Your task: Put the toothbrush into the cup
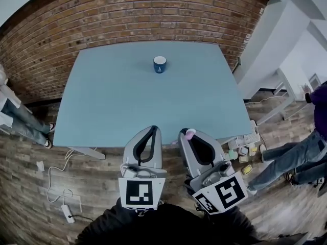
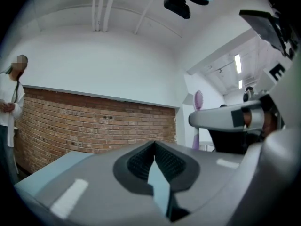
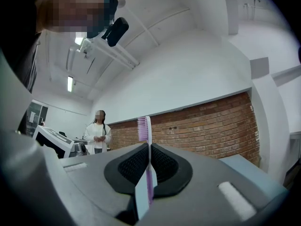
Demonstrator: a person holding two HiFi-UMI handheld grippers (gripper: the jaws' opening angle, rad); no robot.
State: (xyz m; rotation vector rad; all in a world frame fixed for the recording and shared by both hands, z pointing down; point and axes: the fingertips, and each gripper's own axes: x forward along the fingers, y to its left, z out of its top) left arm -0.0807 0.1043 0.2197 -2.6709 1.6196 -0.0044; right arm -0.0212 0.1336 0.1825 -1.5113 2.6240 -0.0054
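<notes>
the right gripper (image 3: 149, 160) is clamped on a purple toothbrush (image 3: 143, 127), which stands upright between its pads, head up. the left gripper (image 2: 154, 150) is closed with nothing in it. both reach over the near edge of the blue table (image 1: 112, 101); the blue cup (image 1: 160, 64) stands near the far edge.

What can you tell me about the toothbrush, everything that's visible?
The toothbrush is slim and plastic-looking, white and purple, with purple bristles on its head. It stands upright, its handle clamped between the right gripper's shut jaws, the head rising above them. Only the jaws touch it.
</notes>
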